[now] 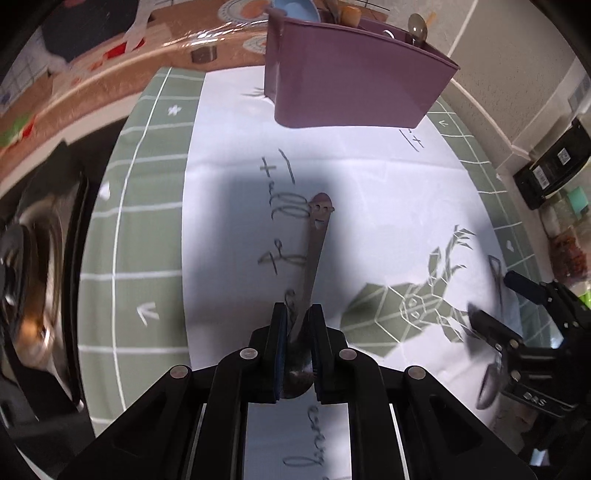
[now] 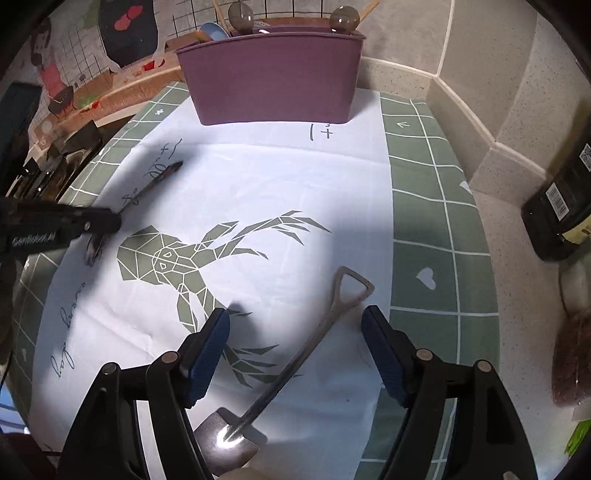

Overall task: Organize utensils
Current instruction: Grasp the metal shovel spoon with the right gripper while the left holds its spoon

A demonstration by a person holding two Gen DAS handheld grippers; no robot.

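Observation:
My left gripper (image 1: pixel 298 314) is shut on a metal spoon (image 1: pixel 316 243) near its bowl. The smiley-face handle end points toward the purple utensil caddy (image 1: pixel 351 81). In the right wrist view that same spoon (image 2: pixel 155 182) sticks out of the left gripper (image 2: pixel 110 221) at the left. My right gripper (image 2: pixel 295 317) is open over a shovel-shaped spoon (image 2: pixel 321 328), which lies flat on the cloth between its blue pads (image 2: pixel 208 347) without touching them. The caddy (image 2: pixel 273 81) stands at the back with round-headed utensils (image 2: pixel 241 14) poking out. From the left wrist, the right gripper (image 1: pixel 502 302) shows at the right edge.
A white cloth with a green deer print (image 2: pixel 258 184) covers the green checked mat (image 2: pixel 424 184). A dark bottle (image 2: pixel 561 206) and a reddish bag (image 2: pixel 572 362) stand along the right wall. A stove with a pan (image 1: pixel 33 295) sits at the left.

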